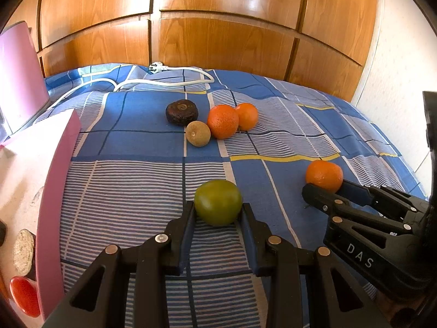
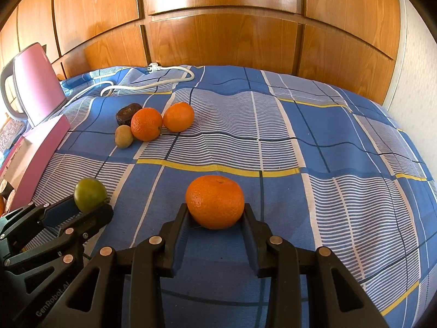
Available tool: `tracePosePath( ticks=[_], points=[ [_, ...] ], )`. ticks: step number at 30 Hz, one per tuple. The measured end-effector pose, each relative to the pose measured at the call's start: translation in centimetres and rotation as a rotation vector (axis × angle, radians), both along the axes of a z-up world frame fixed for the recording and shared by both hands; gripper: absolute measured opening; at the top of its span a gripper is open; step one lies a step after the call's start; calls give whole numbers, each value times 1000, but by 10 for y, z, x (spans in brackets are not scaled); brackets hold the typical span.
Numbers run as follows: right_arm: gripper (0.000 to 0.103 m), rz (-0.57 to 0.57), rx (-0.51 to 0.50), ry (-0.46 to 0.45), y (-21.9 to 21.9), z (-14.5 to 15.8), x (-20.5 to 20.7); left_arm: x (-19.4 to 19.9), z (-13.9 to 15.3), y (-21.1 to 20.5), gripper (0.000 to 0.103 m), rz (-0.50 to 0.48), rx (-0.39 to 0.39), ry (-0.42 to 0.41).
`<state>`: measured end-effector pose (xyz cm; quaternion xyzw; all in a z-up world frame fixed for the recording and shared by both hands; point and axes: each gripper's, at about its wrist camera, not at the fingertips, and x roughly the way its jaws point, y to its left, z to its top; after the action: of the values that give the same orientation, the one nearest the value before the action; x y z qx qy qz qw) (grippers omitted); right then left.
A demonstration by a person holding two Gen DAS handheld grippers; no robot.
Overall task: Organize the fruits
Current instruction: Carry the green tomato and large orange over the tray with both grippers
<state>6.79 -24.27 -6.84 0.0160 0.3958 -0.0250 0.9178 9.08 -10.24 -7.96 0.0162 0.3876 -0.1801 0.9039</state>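
A green round fruit (image 1: 218, 201) rests on the blue checked bedspread (image 1: 136, 142), and my left gripper (image 1: 218, 208) is shut on it, a pad pressing each side. To its right, my right gripper (image 1: 325, 188) is shut on an orange (image 1: 324, 175). The right wrist view shows the same orange (image 2: 215, 201) pinched by the right gripper (image 2: 215, 210), with the left gripper (image 2: 91, 205) and green fruit (image 2: 90, 193) at lower left. Further back lie two oranges (image 1: 222, 121) (image 1: 247, 116), a kiwi (image 1: 198, 133) and a dark brown fruit (image 1: 181, 112), bunched together.
A pink-walled box (image 1: 54, 177) stands at the left edge of the bed, with a red item (image 1: 24, 295) inside. A pink kettle (image 2: 38, 82) sits behind it. A white power cable (image 1: 164, 80) loops across the far bedspread. Wooden wardrobe doors (image 1: 218, 27) rise behind.
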Motion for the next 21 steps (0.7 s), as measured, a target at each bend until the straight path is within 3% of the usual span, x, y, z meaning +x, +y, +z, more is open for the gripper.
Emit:
tracePosePath(
  ticks=[11, 21],
  points=[
    [37, -1, 10, -5, 1, 3, -9, -12, 8, 4, 31, -4, 19, 28],
    [36, 27, 37, 6, 15, 7, -37, -40, 34, 24, 31, 8, -39, 23]
  ],
)
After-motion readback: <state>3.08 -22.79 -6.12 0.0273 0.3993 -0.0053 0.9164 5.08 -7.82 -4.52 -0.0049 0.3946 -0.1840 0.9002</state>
